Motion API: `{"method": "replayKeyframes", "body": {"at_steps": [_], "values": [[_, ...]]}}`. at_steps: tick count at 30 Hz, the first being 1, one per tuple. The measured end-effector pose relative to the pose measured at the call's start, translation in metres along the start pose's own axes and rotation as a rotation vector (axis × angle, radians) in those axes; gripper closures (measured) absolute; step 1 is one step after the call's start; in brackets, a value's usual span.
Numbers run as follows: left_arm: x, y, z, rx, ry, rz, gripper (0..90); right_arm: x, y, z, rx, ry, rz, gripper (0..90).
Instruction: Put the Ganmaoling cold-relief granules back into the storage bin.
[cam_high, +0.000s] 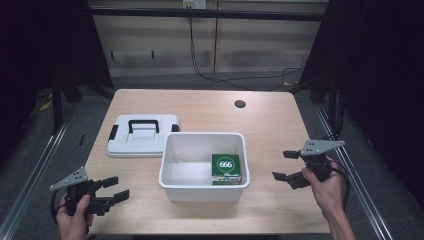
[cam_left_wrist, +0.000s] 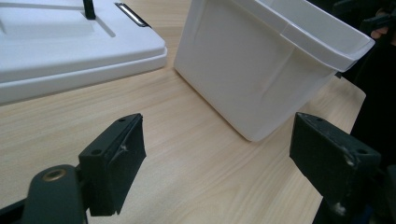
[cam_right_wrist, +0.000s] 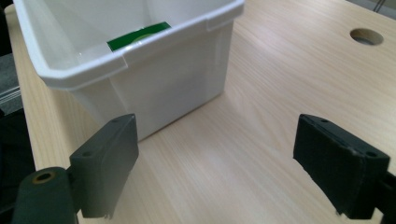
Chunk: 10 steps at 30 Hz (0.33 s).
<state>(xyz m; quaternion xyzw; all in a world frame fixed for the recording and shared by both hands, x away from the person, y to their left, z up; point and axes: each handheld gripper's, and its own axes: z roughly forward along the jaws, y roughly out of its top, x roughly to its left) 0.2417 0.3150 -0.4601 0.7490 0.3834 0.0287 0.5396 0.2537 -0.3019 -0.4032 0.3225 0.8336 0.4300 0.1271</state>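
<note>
Rectangular white plastic bin sits mid-table toward near edge, glossy green box inside. Flat white lid beside, left. Left tongs and right tongs released, flanking bin over pale woodgrain table.

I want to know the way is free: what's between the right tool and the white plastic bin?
Nothing but bare light wooden table lies between the open right tool and the white plastic bin, as the right gripper view shows.

light wooden table on grey floor, beige panelled wall behind, dark curtains at the sides
</note>
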Motion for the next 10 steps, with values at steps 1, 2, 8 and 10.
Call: {"method": "replayKeyframes", "body": {"at_steps": [1, 2, 8, 10], "values": [[0.000, 0.000, 0.000, 0.000, -0.001, 0.000, 18.2, 0.000, -0.006, -0.001, -0.003, -0.008, 0.008, 13.5], [0.000, 0.000, 0.000, -0.005, 0.000, -0.001, 18.2, 0.000, -0.009, -0.002, -0.006, -0.014, 0.015, 13.5], [0.000, 0.000, -0.001, -0.007, -0.005, -0.003, 18.2, -0.002, -0.032, 0.002, -0.022, -0.048, 0.061, 12.9], [0.000, 0.000, -0.001, -0.007, -0.004, -0.001, 18.2, -0.004, -0.039, 0.005, -0.023, -0.052, 0.077, 12.8]]}}
